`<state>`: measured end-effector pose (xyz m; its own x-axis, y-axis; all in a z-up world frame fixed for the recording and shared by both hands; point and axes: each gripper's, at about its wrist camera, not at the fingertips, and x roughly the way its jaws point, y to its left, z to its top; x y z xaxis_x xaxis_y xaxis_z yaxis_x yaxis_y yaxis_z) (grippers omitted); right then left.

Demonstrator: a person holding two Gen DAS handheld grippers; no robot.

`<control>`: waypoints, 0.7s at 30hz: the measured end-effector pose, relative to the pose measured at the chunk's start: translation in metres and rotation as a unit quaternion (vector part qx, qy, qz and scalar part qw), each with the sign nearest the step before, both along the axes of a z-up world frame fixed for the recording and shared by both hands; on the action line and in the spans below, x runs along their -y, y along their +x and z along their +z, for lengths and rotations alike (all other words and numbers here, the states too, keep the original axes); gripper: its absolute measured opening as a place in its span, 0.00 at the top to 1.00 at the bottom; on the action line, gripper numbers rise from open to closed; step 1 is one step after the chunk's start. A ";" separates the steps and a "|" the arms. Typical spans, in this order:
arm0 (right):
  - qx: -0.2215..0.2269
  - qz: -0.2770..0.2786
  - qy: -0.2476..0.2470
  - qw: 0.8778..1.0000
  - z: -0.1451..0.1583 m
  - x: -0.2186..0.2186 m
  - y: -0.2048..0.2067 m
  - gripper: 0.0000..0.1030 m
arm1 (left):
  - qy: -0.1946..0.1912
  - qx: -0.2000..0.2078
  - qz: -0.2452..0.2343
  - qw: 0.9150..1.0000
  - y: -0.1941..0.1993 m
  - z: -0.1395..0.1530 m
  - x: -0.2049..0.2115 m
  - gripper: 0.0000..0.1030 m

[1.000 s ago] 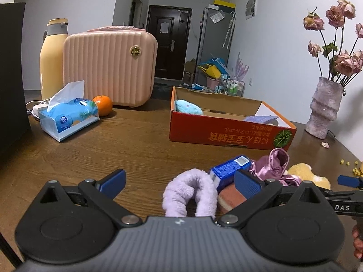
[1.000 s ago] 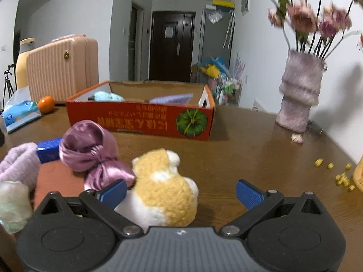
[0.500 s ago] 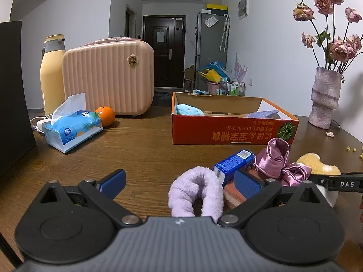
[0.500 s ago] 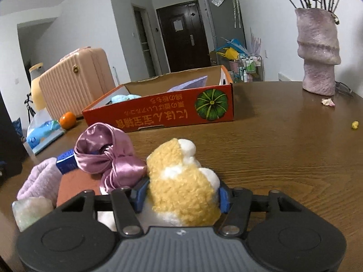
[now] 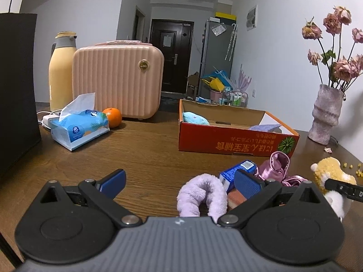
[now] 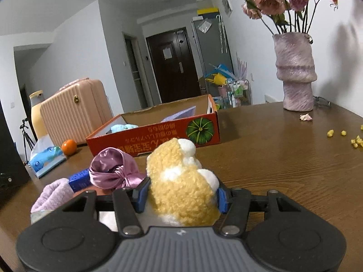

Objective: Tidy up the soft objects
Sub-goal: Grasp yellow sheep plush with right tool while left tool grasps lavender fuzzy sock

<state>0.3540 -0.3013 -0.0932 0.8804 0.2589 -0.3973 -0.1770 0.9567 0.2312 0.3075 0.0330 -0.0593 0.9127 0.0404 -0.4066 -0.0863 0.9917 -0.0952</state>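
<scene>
Right gripper (image 6: 181,198) clamped on yellow plush toy (image 6: 181,181), just short of orange box (image 6: 154,136); grip apparently secure; advise lifting clear of box wall before release. Left gripper (image 5: 179,180) wide, empty, beside lilac fleece band (image 5: 202,192).

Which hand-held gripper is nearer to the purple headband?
Left. The left hand-held gripper has the purple headband between its open fingers; the right hand-held gripper grips the plush toy beside it.

Black linkage arms with silver pivot screws, blue ribbed pads, grey ribbed body, small white logo
</scene>
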 end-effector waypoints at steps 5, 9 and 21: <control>0.009 -0.001 0.004 1.000 0.003 0.001 -0.008 0.46 | -0.011 -0.006 0.001 1.000 -0.002 0.000 -0.004 0.00; 0.013 -0.005 0.009 1.000 0.003 0.003 -0.012 0.46 | -0.012 -0.022 -0.011 1.000 0.003 -0.004 -0.002 0.00; 0.012 -0.015 0.017 1.000 0.002 0.009 -0.014 0.46 | 0.009 -0.094 -0.034 0.995 0.041 -0.028 0.010 0.00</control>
<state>0.3401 -0.3103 -0.0913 0.8974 0.2456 -0.3665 -0.1547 0.9531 0.2601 0.3482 0.0226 -0.0873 0.8210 -0.0100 -0.5709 -0.0333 0.9973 -0.0653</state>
